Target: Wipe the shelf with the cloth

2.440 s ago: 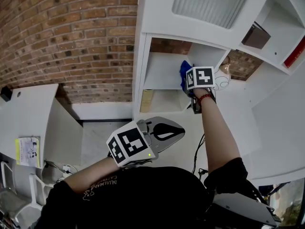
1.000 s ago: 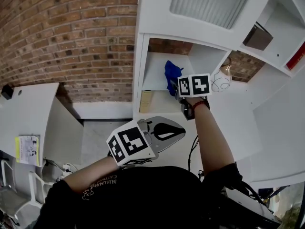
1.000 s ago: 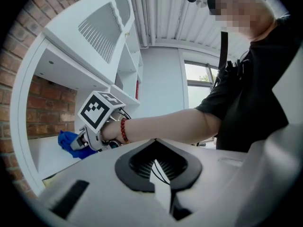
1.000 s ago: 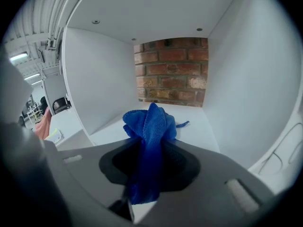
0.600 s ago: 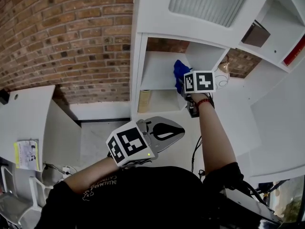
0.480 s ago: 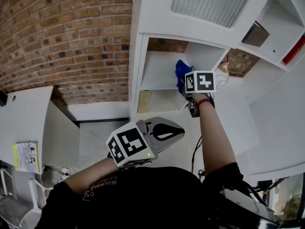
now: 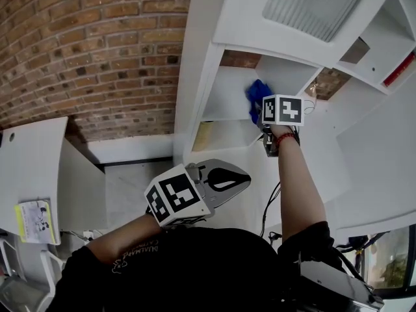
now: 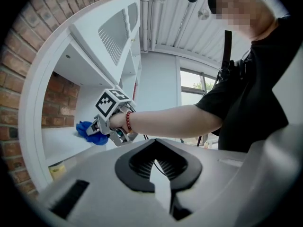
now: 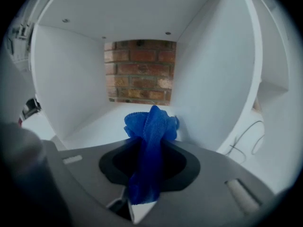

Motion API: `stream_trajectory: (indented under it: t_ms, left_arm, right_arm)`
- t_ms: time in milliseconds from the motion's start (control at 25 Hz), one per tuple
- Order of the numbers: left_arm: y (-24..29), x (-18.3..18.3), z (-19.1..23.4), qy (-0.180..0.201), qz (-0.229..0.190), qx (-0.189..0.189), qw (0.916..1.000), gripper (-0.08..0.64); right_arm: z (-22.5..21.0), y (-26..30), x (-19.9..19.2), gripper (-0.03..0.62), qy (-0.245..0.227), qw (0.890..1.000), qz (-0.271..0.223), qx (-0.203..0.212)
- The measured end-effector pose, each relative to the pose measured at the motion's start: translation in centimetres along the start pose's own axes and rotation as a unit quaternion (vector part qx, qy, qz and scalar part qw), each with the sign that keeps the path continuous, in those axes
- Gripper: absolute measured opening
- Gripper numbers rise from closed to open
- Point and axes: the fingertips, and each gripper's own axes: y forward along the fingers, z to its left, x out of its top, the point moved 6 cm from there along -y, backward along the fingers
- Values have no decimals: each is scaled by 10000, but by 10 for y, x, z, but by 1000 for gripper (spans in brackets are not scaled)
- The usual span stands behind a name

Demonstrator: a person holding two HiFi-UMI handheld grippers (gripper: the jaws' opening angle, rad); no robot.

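Note:
The blue cloth (image 7: 257, 96) is bunched against the floor of the white shelf compartment (image 7: 224, 103), close to its right wall. My right gripper (image 7: 263, 109) is shut on the cloth, and its marker cube sits just outside the opening. In the right gripper view the cloth (image 9: 150, 126) sticks up out of the shut jaws, with the shelf floor (image 9: 104, 122) and a brick back wall behind it. My left gripper (image 7: 227, 179) hangs low by the person's chest, shut and holding nothing. The left gripper view shows its jaws (image 8: 155, 163) closed, with the cloth (image 8: 90, 130) far off.
A lower compartment holds a yellowish item (image 7: 201, 135). A thin cable (image 7: 311, 99) hangs right of the compartment. A ribbed frosted panel (image 7: 312, 5) is above it. A brick wall (image 7: 97, 51) fills the left, with a white desk and booklet (image 7: 32, 220) below.
The right gripper has carried the cloth rightward across the shelf floor, from its left-middle to near the right wall. The left gripper has stayed where it was.

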Motion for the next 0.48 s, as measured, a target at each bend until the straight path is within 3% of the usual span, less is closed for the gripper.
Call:
stream_trajectory:
  t_ms: [80,160,240,400,480]
  left_arm:
    - [-6,-5,1,-27,6,-61,10000,-2]
    - [-9,-7,1,-39,-52,-154,9999,-2]
    - [-11,-7,-2,-31,-184,-279,9994,-2]
    - [-16,-10,-6,20,-271,-450,9986,-2]
    - [-19,-12,-5,-3,-241,-441,9987,-2]
  right_arm:
    - [25,-6,8,112,294,9950,-410,866]
    - [57,-11,15,112,652,9786,-748,1804]
    - [89,-14,17,112,731,9628,-885,2444]
    - [134,-16,9,112,524,9463,-868,3071]
    - [142,-14,3,110,492,9458,-851,3094]
